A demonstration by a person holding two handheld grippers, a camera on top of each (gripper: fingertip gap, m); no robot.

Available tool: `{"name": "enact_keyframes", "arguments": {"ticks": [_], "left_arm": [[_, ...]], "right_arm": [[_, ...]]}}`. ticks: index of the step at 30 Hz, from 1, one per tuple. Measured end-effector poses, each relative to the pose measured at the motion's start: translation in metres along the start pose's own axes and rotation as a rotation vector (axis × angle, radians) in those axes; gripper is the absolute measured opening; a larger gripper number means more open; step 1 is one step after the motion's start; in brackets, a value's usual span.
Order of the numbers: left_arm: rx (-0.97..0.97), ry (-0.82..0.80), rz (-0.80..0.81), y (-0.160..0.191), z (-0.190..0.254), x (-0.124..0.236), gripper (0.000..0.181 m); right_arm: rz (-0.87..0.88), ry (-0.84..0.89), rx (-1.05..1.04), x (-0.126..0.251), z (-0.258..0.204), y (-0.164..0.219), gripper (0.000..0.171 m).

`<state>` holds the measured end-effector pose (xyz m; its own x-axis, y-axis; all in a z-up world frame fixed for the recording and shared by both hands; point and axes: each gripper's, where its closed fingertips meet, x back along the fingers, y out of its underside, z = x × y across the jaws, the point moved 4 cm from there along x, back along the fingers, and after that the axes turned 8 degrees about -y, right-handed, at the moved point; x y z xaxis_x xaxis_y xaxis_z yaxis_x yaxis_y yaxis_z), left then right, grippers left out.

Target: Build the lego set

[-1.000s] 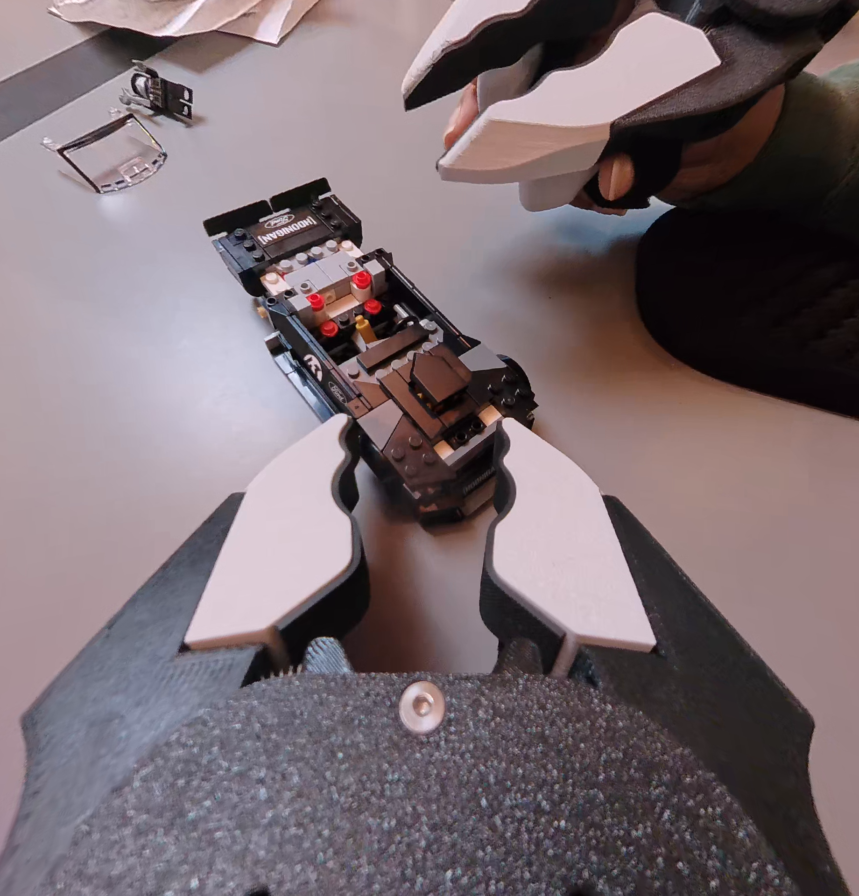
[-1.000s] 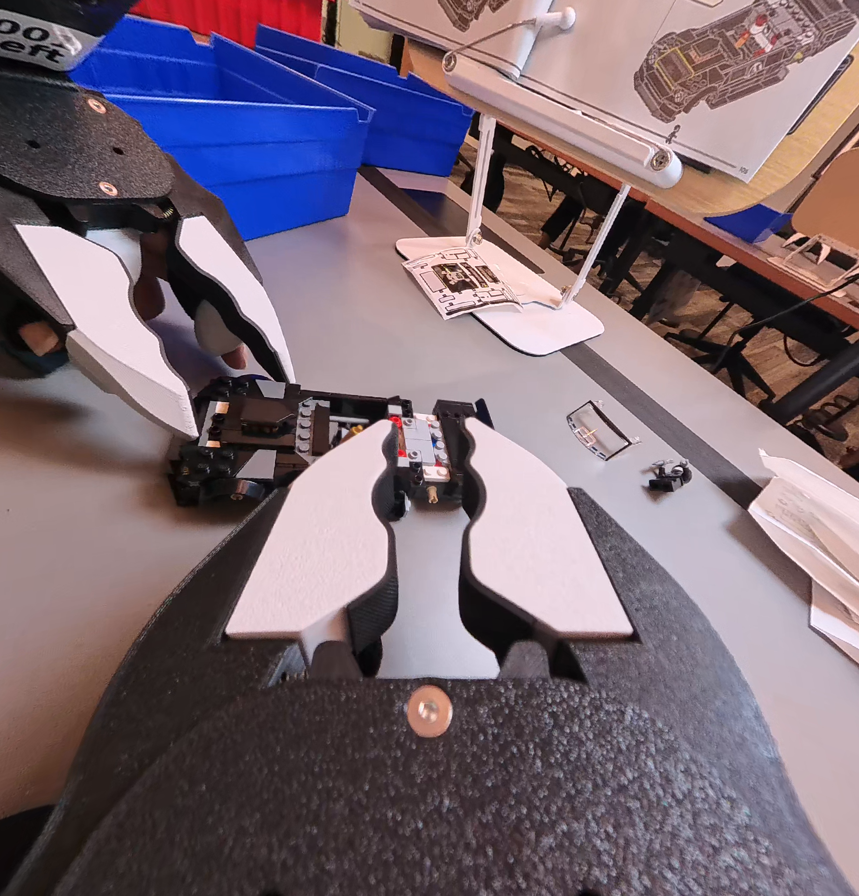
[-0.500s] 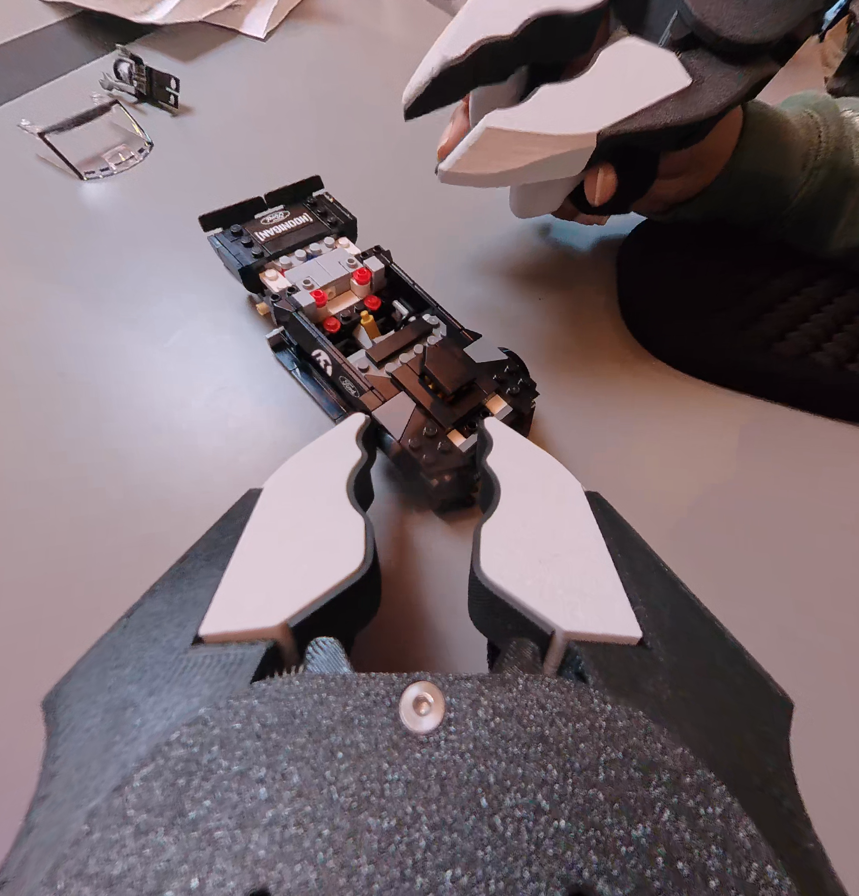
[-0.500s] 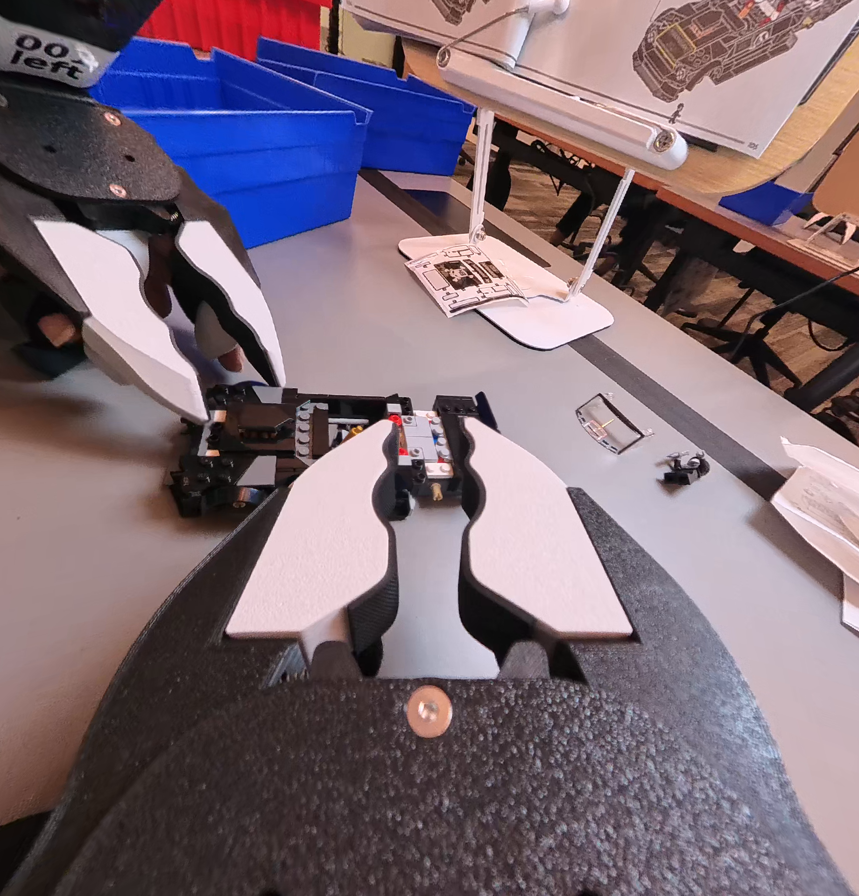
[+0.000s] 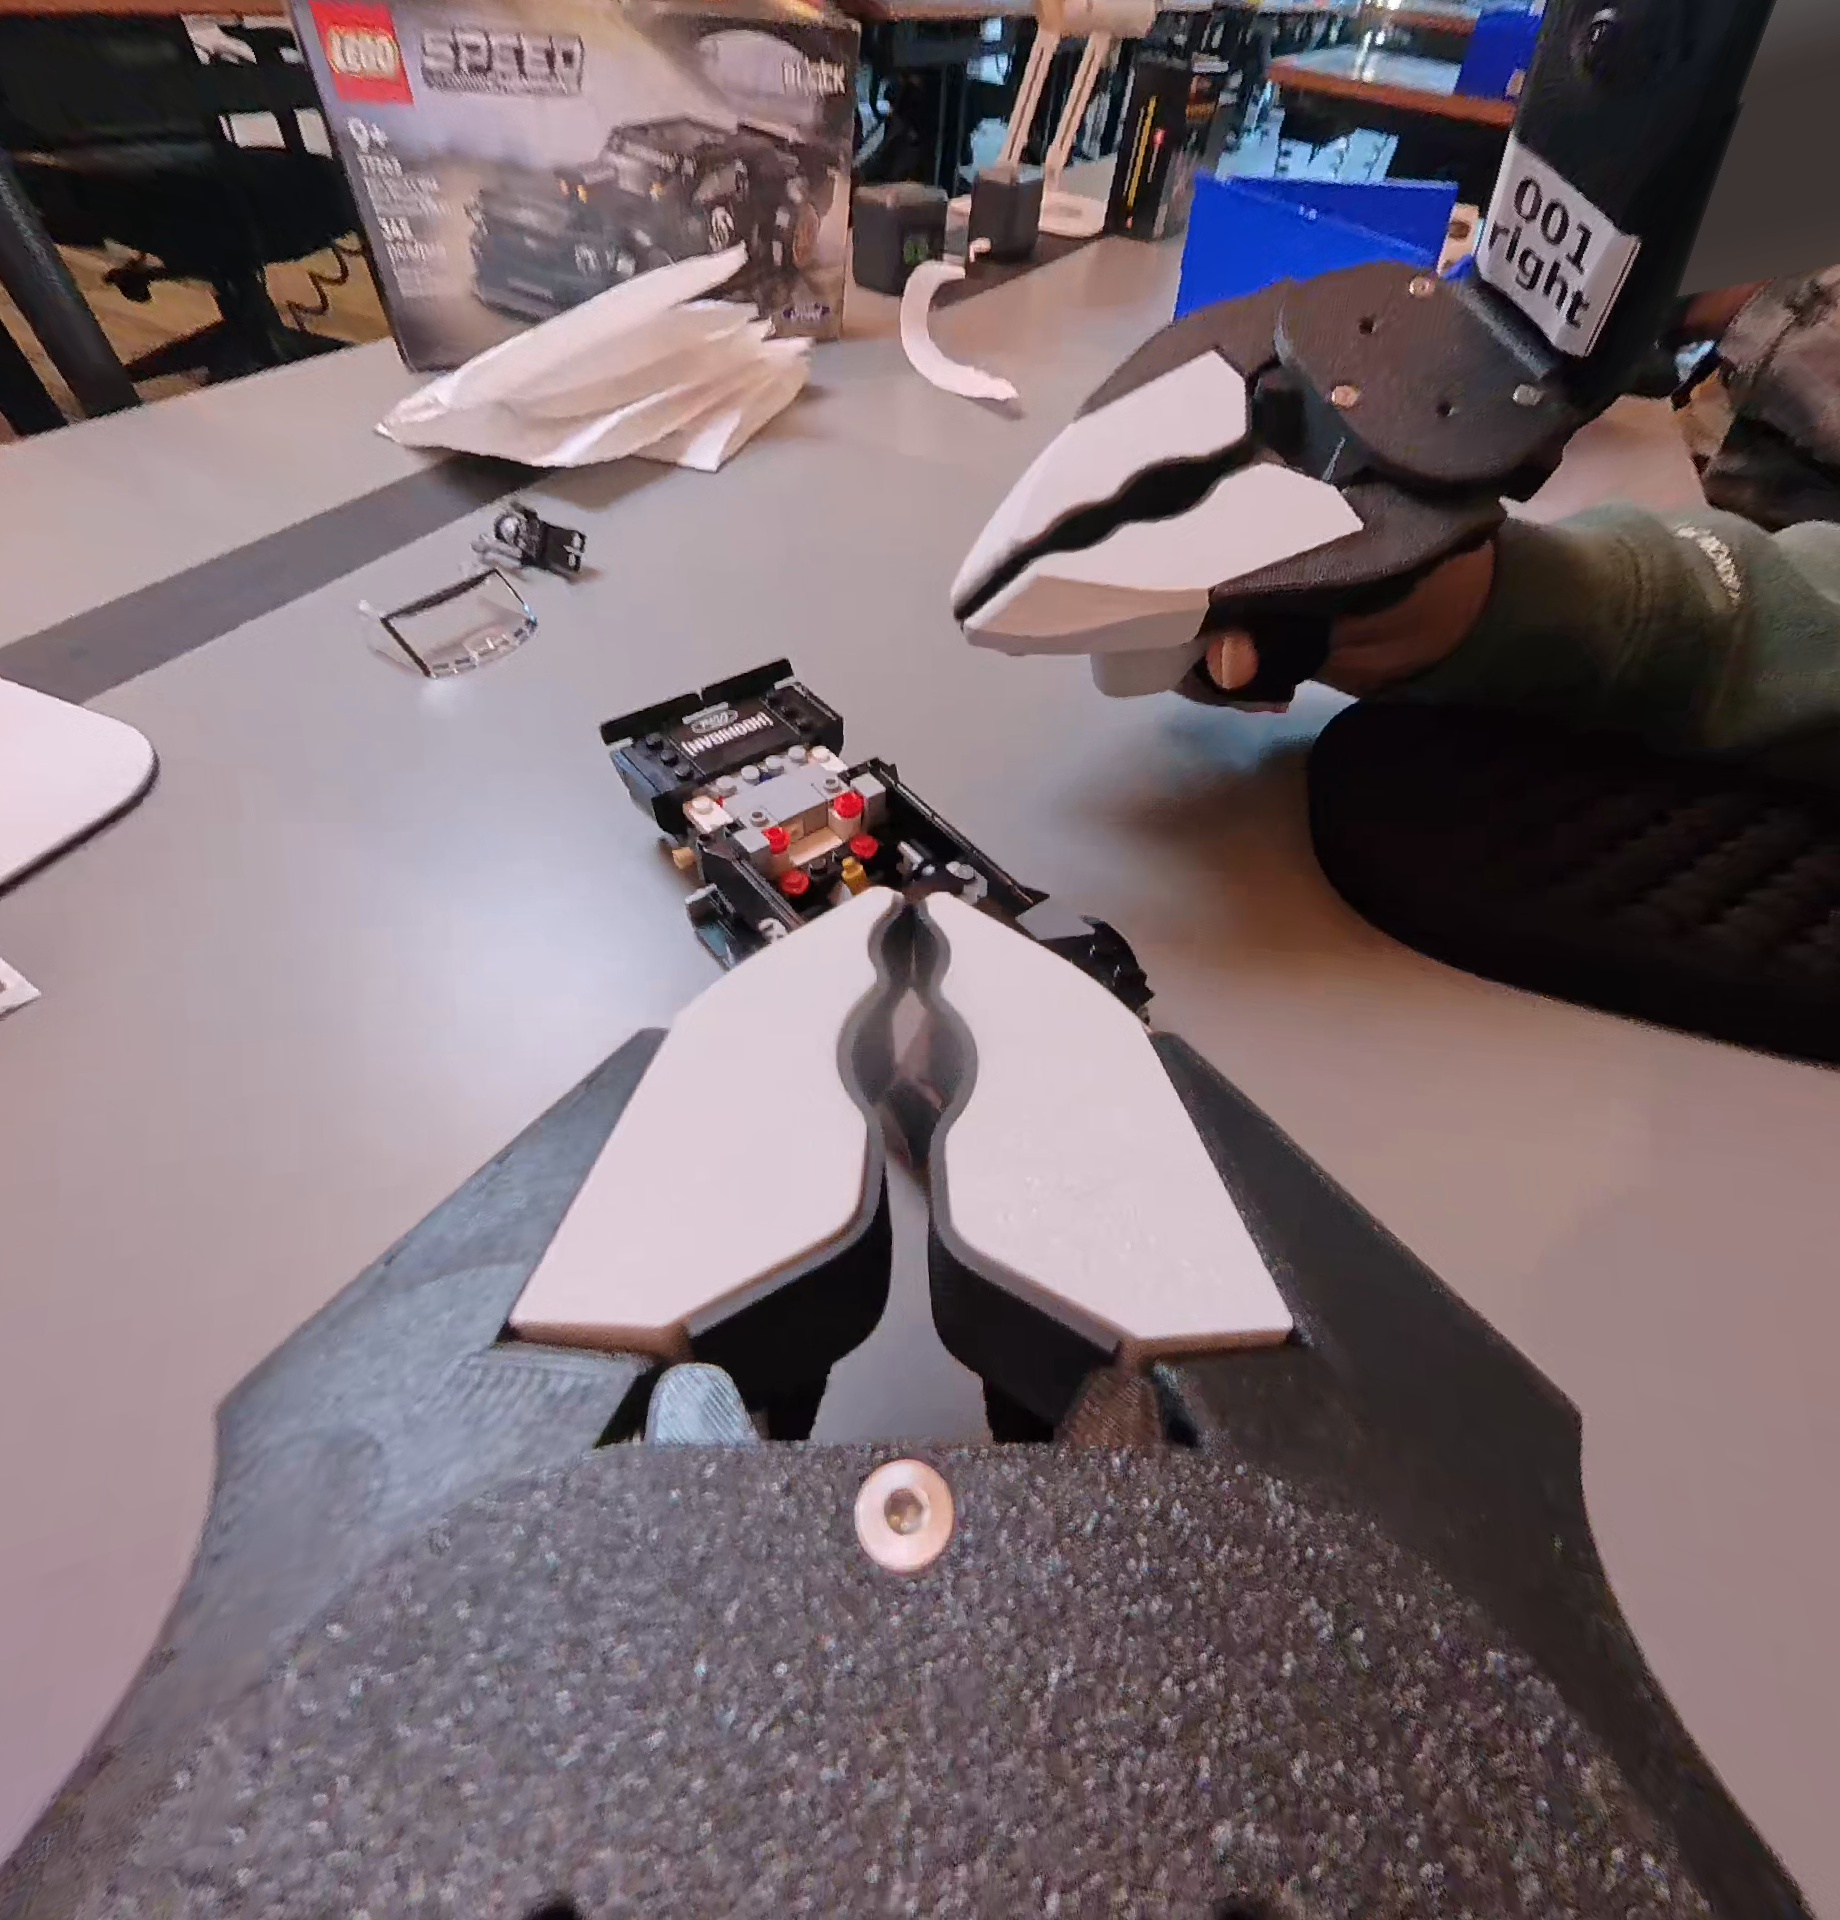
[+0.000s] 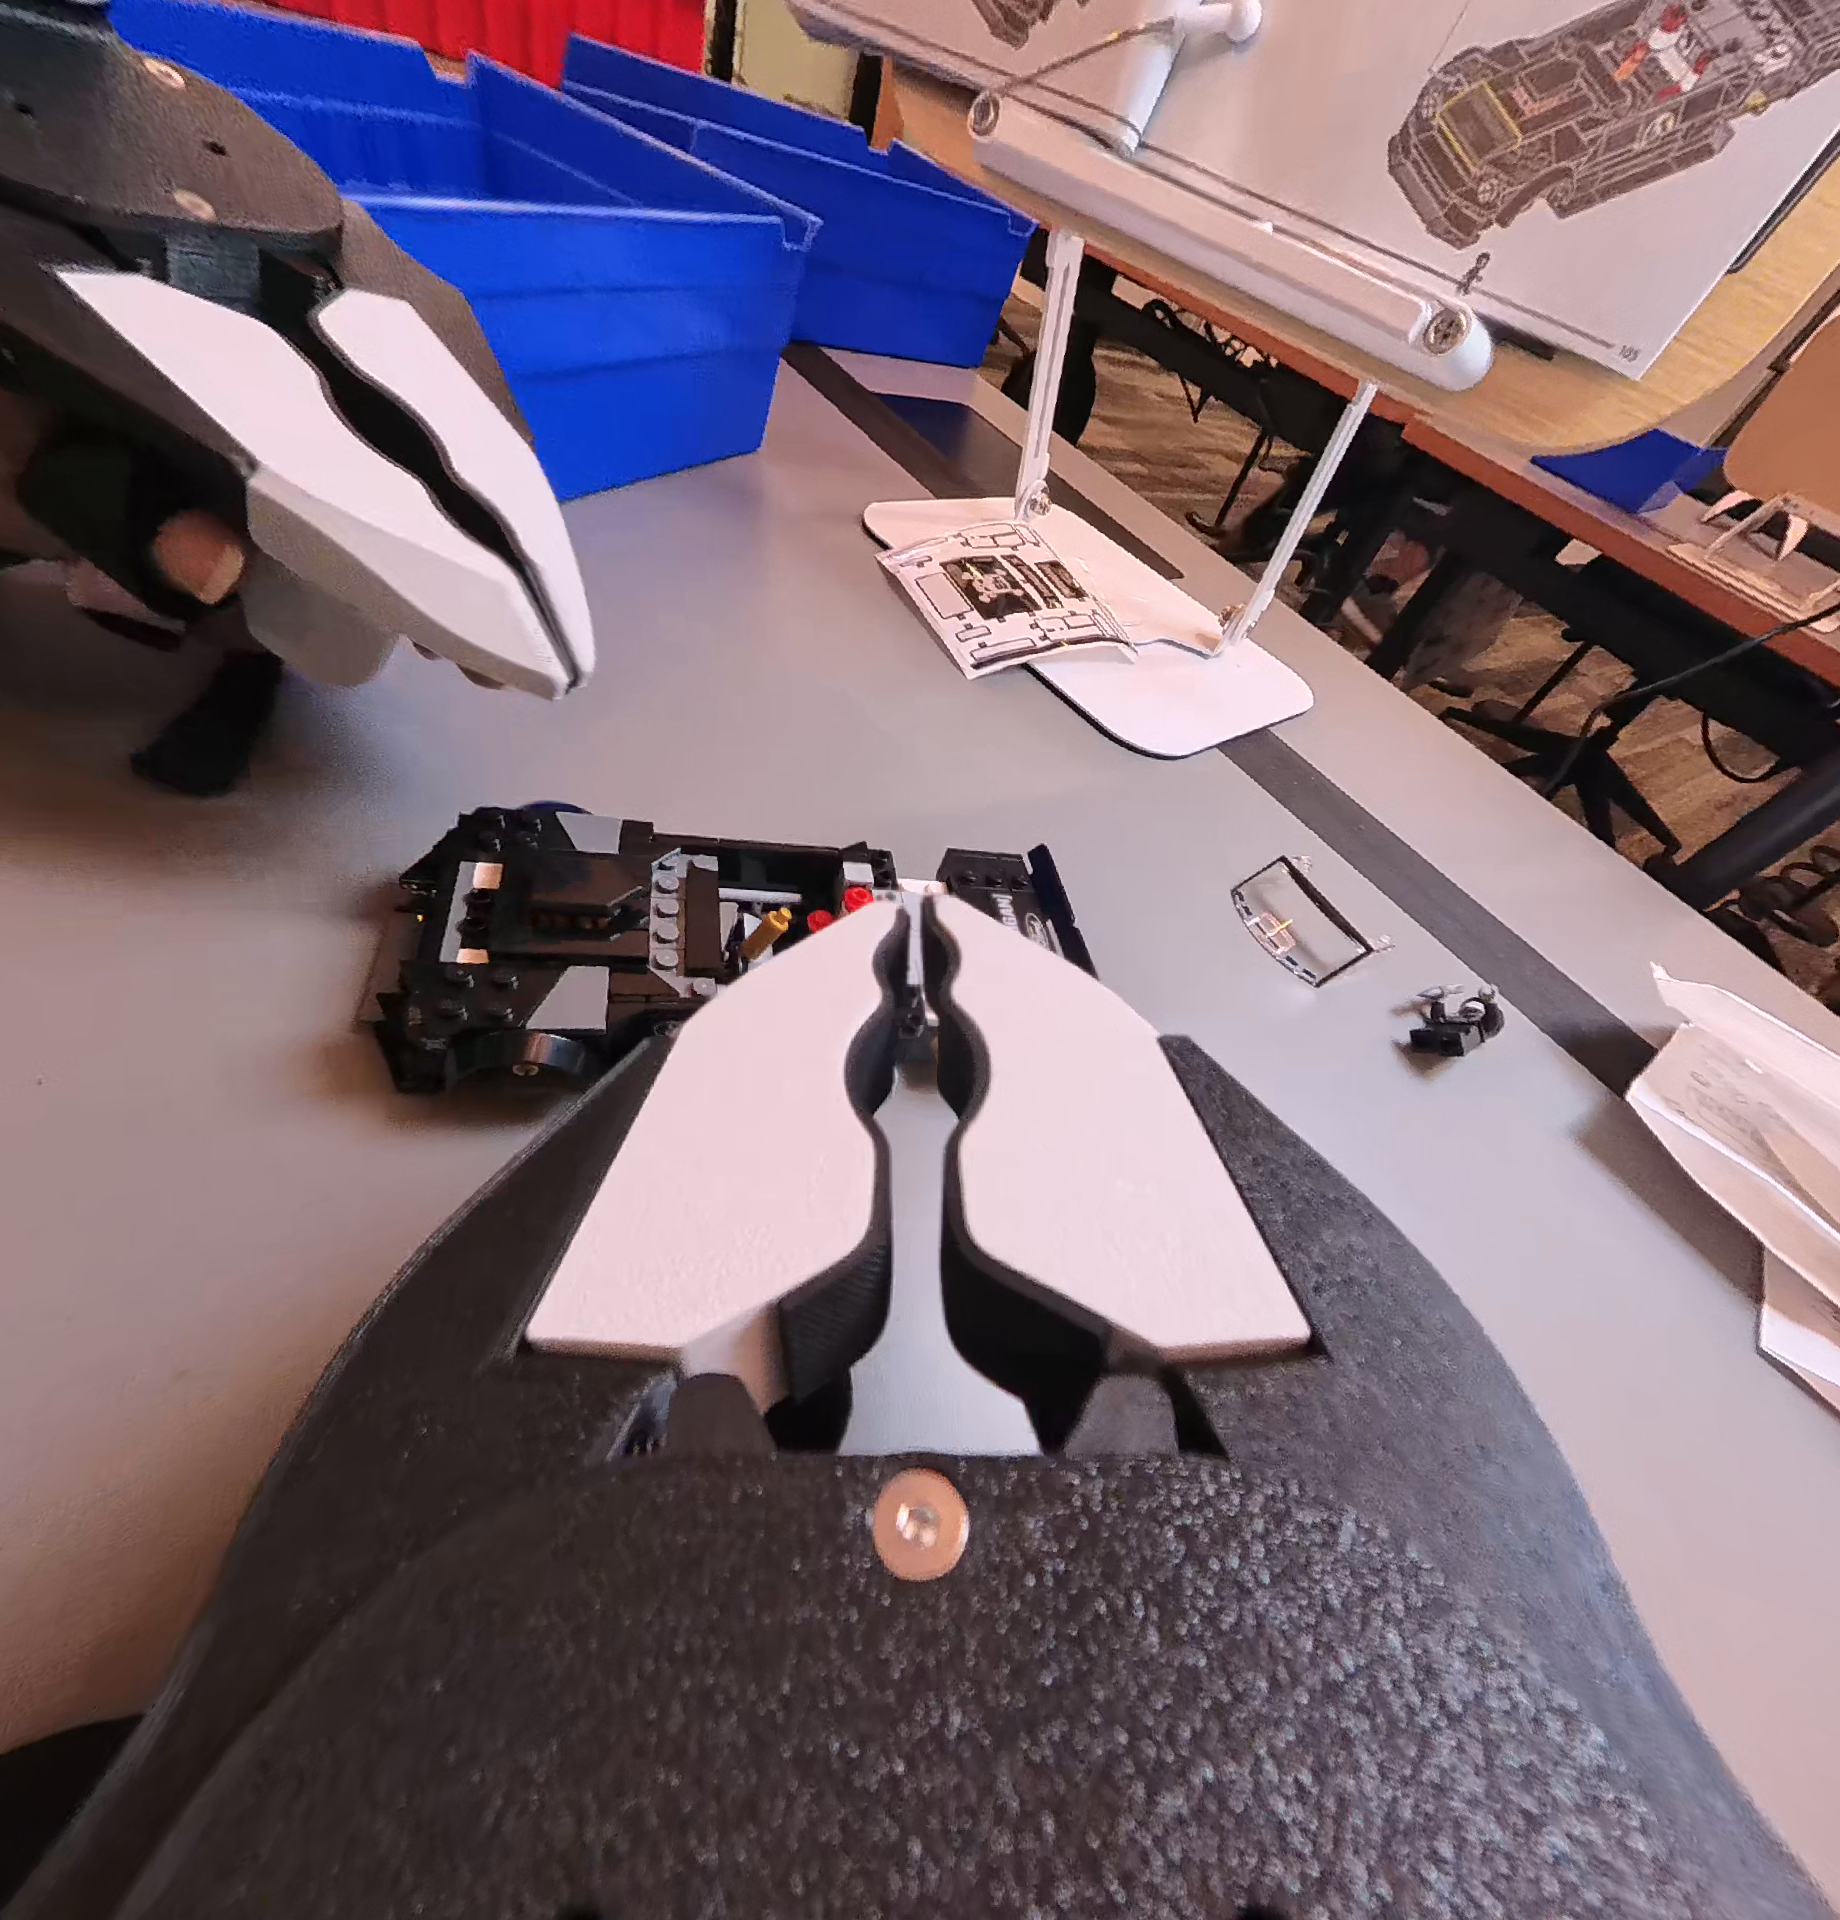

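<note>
**Lego car alone on the table, both grippers clenched**

Lego car (image 5: 791, 821) lies flat on the grey table (image 5: 324, 987), partly built. Left gripper (image 5: 908, 914) hangs above its near end, fingertips together and empty. Right gripper (image 5: 973, 613) hovers apart, likewise pinched closed on nothing.

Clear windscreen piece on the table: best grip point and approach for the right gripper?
Probably the two short side edges of the clear windscreen piece, coming from above. It lies low on the grey table, curved, apart from the small black part and the car chassis, so the top is free. The right gripper, jaws shut now, must open first.
</note>
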<state>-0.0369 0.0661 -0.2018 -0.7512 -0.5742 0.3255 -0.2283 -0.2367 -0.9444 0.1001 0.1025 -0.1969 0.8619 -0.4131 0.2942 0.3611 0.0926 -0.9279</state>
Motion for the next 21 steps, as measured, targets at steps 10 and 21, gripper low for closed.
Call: {"name": "enact_keyframes", "arguments": {"ticks": [10, 21], "left_arm": [[-0.036, -0.034, 0.041, -0.020, -0.009, -0.005, 0.000], [-0.145, -0.007, -0.056, -0.046, -0.011, -0.025, 0.000]], "right_arm": [[0.003, 0.042, -0.015, 0.001, 0.002, -0.004, 0.000], [0.020, 0.072, -0.074, 0.004, 0.011, -0.003, 0.000]]}}
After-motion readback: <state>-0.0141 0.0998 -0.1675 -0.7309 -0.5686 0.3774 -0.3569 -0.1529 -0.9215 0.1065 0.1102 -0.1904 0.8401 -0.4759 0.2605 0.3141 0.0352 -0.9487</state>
